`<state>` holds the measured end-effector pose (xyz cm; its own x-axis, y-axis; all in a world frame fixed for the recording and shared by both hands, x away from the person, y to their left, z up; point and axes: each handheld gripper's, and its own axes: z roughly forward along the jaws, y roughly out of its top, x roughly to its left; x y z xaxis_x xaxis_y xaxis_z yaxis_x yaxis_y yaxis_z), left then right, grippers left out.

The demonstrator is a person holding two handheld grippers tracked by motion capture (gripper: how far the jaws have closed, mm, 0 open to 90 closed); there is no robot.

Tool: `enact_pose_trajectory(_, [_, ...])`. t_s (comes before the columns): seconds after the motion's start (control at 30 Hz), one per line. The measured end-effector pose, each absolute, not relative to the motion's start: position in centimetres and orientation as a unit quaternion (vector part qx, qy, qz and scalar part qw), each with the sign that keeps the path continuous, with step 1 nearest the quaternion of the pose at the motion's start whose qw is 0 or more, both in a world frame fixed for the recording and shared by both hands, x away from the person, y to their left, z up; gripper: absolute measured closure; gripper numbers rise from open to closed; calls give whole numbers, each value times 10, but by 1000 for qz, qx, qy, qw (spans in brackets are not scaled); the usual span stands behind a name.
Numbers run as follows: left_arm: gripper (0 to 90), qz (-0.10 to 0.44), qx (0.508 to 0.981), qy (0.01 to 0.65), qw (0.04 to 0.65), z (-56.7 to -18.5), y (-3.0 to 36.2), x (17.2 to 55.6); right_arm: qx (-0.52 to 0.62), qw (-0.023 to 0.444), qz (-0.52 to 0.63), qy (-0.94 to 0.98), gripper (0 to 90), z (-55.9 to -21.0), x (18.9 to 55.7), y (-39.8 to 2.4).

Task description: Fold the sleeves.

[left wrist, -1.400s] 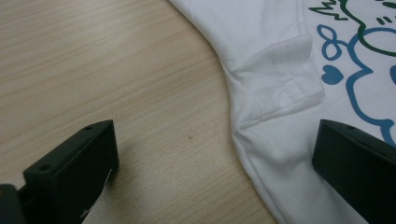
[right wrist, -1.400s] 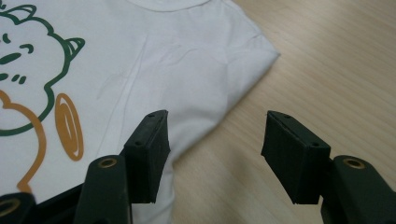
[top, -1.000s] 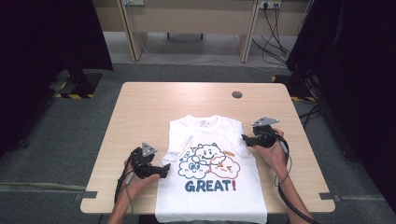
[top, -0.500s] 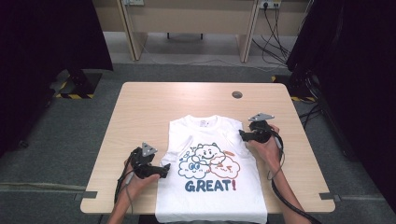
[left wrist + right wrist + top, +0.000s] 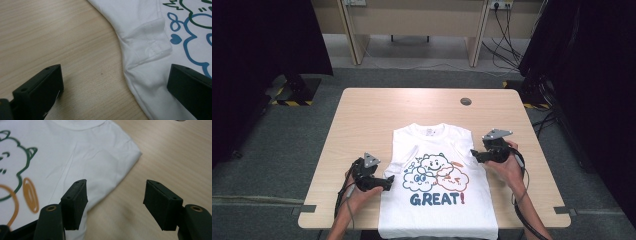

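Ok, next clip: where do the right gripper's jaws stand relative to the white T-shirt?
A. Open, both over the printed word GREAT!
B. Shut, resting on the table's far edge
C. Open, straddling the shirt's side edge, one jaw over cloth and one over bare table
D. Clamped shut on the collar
C: in the right gripper view the right gripper is open, one jaw over the T-shirt, the other over bare table, gripping nothing.

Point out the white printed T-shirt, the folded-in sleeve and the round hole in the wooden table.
White printed T-shirt (image 5: 438, 210): high view, lower front below the lettering.
Folded-in sleeve (image 5: 147, 41): left gripper view, hemmed cuff.
Round hole (image 5: 466, 101): high view, its dark centre.
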<state>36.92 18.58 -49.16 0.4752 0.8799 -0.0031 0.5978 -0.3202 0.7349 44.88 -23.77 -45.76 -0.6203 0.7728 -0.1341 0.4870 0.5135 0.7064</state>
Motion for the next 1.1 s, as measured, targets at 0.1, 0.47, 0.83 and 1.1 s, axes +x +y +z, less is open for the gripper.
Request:
enact_pose_trajectory(0.1, [0, 204, 786, 470, 345, -492, 186, 369, 365, 236, 309, 846, 357, -472, 437, -234])
enact_pose_trajectory(0.47, [0, 205, 786, 470, 345, -492, 186, 369, 368, 239, 304, 846, 306, -470, 414, -244])
enact_pose_trajectory(0.83, [0, 205, 786, 471, 345, -492, 186, 369, 386, 226, 318, 836, 299, -475, 402, -262])
enact_pose_trajectory(1.1, [0, 205, 786, 471, 345, -492, 186, 369, 402, 249, 318, 822, 290, -472, 403, -264])
